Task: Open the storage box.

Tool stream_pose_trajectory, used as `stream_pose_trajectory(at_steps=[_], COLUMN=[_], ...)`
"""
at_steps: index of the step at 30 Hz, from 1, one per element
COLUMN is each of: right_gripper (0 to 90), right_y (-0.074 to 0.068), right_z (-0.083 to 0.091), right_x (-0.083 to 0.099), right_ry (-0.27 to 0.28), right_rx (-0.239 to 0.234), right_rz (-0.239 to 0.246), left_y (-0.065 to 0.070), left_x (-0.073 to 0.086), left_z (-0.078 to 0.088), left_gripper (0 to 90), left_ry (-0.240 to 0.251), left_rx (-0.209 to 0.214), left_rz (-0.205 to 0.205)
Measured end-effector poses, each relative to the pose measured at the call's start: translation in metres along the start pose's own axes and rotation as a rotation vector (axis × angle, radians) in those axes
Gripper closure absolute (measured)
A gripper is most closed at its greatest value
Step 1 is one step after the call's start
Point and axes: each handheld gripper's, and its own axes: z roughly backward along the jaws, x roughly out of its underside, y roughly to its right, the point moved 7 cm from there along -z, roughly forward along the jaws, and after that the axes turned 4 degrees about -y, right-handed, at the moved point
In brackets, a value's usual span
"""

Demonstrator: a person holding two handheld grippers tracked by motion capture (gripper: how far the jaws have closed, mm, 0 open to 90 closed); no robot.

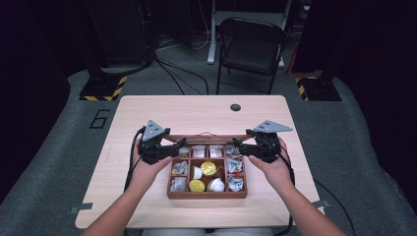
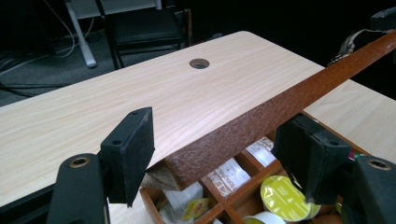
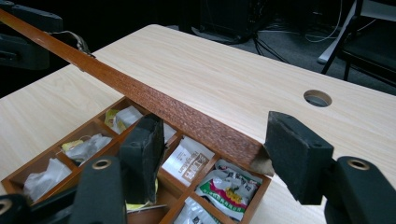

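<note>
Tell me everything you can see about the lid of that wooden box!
The lid is a thin, flat board of reddish-brown wood with a grainy edge. It stands raised open along the far side of the box, above the compartments of packets and yellow-topped cups. A small metal clasp hangs on its edge. Each end sits between the open jaws of the left gripper and right gripper, whose pads stand apart from the wood.
</note>
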Motion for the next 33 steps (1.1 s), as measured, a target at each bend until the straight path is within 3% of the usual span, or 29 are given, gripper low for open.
stream_pose_trajectory(at_steps=[8,16,21,33], right_gripper=[35.2,34.6,33.8,32.2], right_y=[0.004,0.007,0.012,0.02], right_z=[-0.01,-0.017,-0.023,-0.035], right_x=[-0.006,-0.011,-0.019,-0.026], right_ry=[0.028,0.054,0.052,0.063], right_rx=[0.039,0.071,0.067,0.088], right_rz=[-0.017,-0.022,-0.04,-0.047], left_y=[-0.007,-0.013,-0.019,-0.028], left_x=[-0.006,-0.012,-0.017,-0.017], left_z=[-0.007,-0.013,-0.021,-0.035], left_gripper=[27.7,27.6,27.6,27.5], left_ry=[0.044,0.058,0.058,0.075], left_rx=[0.002,-0.002,0.004,-0.005], left_rz=[0.044,0.059,0.083,0.093])
